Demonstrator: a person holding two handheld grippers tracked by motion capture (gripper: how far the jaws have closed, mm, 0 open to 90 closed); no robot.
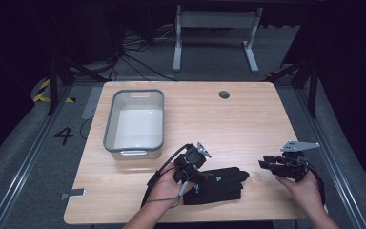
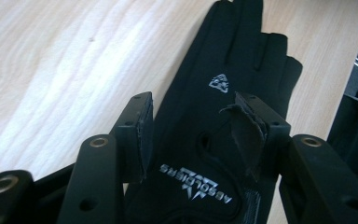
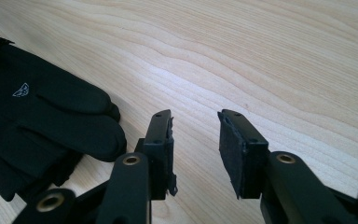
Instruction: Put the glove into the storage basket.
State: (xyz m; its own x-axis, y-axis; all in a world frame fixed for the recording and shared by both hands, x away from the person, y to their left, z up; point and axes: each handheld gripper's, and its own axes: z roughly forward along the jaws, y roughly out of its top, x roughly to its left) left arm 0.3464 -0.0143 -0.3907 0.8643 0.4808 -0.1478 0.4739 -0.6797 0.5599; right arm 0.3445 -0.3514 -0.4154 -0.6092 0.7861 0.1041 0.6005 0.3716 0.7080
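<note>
- Dark studio floor, taped markings and cables surround a pale wooden counter [image 1: 248, 114], where a person works with a hand-held claw in each hand.
- Black gloves [image 1: 217, 185] lie stacked flat at the near edge of the counter, fingers pointing toward the person's right; a grey plastic bin [image 1: 134, 123] stands well apart, at the far left.
- Left claw [image 1: 196, 168] hangs over the cuff end of the gloves, jaws half spread and straddling the top glove [image 2: 205, 93] near its printed logo; its pads do not appear to press the fabric.
- Right claw [image 1: 268, 164] hovers over bare wood just beside the glove fingertips [image 3: 81, 123], jaws spread wide, nothing between them.
- Judged from the limp, thin fabric, the gloves are light, soft and floppy, likely to sag and to separate when lifted.
- A pinch at the thicker cuff, catching both layers, looks the surest hold; the fingers would slide or fold.
</note>
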